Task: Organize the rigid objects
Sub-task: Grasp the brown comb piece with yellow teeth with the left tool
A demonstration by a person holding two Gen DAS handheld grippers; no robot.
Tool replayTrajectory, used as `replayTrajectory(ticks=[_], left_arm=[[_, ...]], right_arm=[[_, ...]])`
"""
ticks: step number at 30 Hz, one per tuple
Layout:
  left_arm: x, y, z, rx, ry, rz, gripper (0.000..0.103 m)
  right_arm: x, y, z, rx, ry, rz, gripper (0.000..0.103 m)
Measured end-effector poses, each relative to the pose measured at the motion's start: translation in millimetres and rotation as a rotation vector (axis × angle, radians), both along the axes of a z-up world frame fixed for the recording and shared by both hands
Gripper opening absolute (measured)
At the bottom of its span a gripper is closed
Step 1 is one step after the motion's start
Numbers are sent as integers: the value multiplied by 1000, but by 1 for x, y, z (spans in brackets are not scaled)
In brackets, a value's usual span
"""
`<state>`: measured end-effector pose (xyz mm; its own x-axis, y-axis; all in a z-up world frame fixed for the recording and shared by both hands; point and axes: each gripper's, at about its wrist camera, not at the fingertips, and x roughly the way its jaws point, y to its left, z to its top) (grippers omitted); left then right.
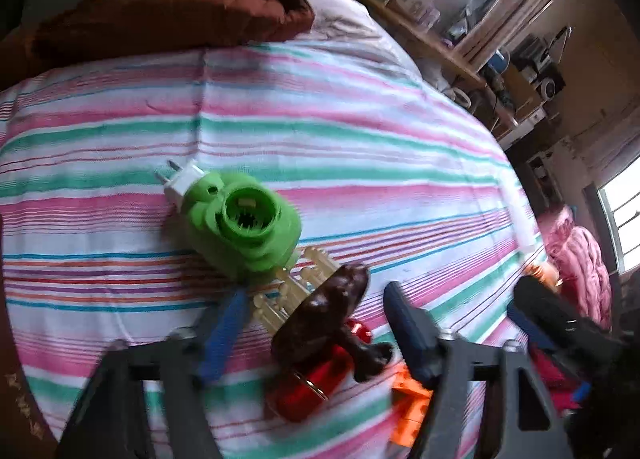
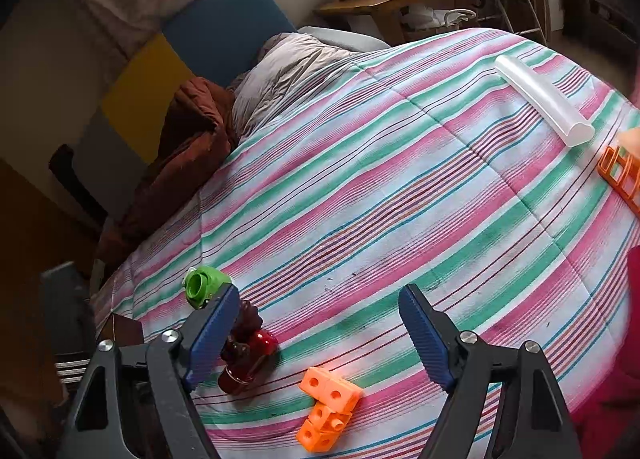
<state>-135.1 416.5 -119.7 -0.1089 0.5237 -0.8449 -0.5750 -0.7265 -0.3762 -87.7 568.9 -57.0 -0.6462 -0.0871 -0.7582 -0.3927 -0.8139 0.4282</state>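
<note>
2 grippers, left gripper and right gripper, stand spread, empty; beside the green plug-in toy, centre the brown figure before pinching.

Toy cluster apparently crowding jaws

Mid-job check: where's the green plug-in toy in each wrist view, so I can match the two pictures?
Left wrist: the green plug-in toy lies left of centre on the striped bedspread, white prongs toward upper left.
Right wrist: green plug-in toy at lower left, just beyond the near finger.
Shared landmark: the orange block cluster, near the bottom in both.
</note>
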Motion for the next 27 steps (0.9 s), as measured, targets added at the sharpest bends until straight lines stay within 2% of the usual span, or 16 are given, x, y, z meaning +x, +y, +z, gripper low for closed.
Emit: replayTrajectory(ticks=[4,13,20,24,27], left_arm=[[7,-13,3,31,0,-7,53],[27,-68,32,48,94,10,53],[57,-103,57,49,192,0,53],[72,-129,65,62,203,13,53],[81,-145,71,67,216,23,53]], right_arm=[[-3,-2,-2,16,-13,12,83],[-9,-6,-13,7,-63,53,82],[-15,-18,-25,-16,-115,149,82],[-16,-30,-33,-19,-163,227,82],[-14,-41,-38,39,-208,275,82]])
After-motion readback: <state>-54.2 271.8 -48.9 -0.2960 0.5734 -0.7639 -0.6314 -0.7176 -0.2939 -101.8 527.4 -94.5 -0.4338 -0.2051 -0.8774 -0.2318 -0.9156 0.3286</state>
